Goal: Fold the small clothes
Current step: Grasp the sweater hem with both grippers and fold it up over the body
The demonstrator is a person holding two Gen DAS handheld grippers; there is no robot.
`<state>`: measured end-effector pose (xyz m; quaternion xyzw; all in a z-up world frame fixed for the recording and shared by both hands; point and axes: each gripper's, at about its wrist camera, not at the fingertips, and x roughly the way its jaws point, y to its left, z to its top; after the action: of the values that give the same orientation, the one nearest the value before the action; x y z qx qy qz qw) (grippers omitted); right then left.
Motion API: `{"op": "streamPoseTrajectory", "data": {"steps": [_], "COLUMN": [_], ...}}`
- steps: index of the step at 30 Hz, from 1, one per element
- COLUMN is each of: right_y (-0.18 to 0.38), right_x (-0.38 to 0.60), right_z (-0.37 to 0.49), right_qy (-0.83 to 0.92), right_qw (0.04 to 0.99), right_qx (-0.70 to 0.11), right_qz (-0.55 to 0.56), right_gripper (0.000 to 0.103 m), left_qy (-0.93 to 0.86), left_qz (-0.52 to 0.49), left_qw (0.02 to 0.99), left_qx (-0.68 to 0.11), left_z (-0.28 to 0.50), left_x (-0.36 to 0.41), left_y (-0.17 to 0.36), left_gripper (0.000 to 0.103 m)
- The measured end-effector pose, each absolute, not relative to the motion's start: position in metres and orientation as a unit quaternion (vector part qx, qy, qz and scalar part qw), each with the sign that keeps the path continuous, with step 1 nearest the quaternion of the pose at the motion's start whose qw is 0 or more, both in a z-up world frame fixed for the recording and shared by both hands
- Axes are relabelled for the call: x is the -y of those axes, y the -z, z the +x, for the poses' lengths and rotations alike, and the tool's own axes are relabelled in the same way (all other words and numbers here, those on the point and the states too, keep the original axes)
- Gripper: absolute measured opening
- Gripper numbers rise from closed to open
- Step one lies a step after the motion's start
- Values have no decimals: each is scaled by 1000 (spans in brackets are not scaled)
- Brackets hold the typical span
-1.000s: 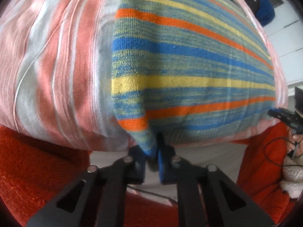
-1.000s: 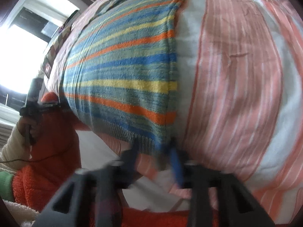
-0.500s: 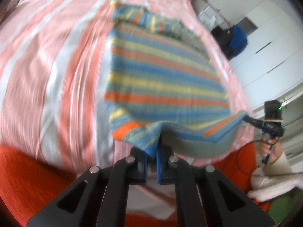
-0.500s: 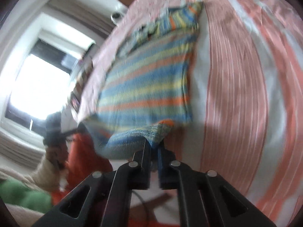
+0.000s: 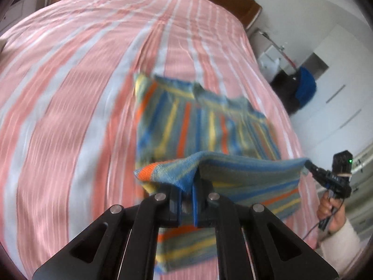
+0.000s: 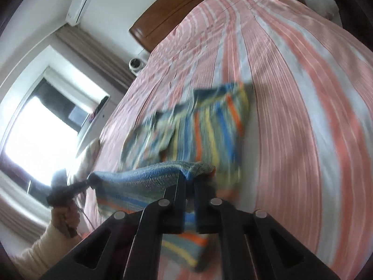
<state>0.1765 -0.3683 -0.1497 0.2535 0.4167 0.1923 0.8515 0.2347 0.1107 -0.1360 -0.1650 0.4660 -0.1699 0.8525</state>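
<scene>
While both corners are pinched tight, left gripper (image 5: 186,206) and right gripper (image 6: 190,206), carry striped sweater (image 5: 205,126) hem level, then lay flat on bedspread (image 5: 70,93).

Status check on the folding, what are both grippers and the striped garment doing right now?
Left gripper and right gripper both shut on striped garment hem corners. Near edge lifted, far half lying on striped bedspread. Nothing in the way.

Bed (image 5: 70,93) w/ pink-and-white striped cover, brown wooden headboard (image 6: 163,21) at far end. Bright window (image 6: 35,121) w/ beige curtains (image 6: 93,53); white AC unit (image 6: 80,2) above on white wall. White wardrobe doors (image 5: 338,88) opposite side.
</scene>
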Motion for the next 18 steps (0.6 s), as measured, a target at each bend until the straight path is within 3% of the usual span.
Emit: {"op": "streamPoseTrajectory", "data": {"steps": [7, 9, 11, 14, 18], "right_y": [165, 179, 191, 193, 157], "right_x": [376, 381, 389, 409, 403], "right_z": [281, 306, 320, 322, 300], "right_qy": [-164, -163, -139, -104, -121], "right_qw": [857, 855, 856, 854, 882], "right_qx": [-417, -402, -388, -371, -379], "right_qz": [256, 285, 312, 349, 254], "right_gripper": [6, 10, 35, 37, 37], "left_qy": [122, 92, 75, 60, 75], "left_qz": [-148, -171, -209, -240, -185], "left_qw": [859, 861, 860, 866, 878], "left_qx": [-476, -469, -459, -435, -434], "left_z": [333, 354, 371, 359, 323], "left_x": [-101, -107, -117, -141, -142], "left_y": [155, 165, 170, 158, 146], "left_gripper": [8, 24, 56, 72, 77]}}
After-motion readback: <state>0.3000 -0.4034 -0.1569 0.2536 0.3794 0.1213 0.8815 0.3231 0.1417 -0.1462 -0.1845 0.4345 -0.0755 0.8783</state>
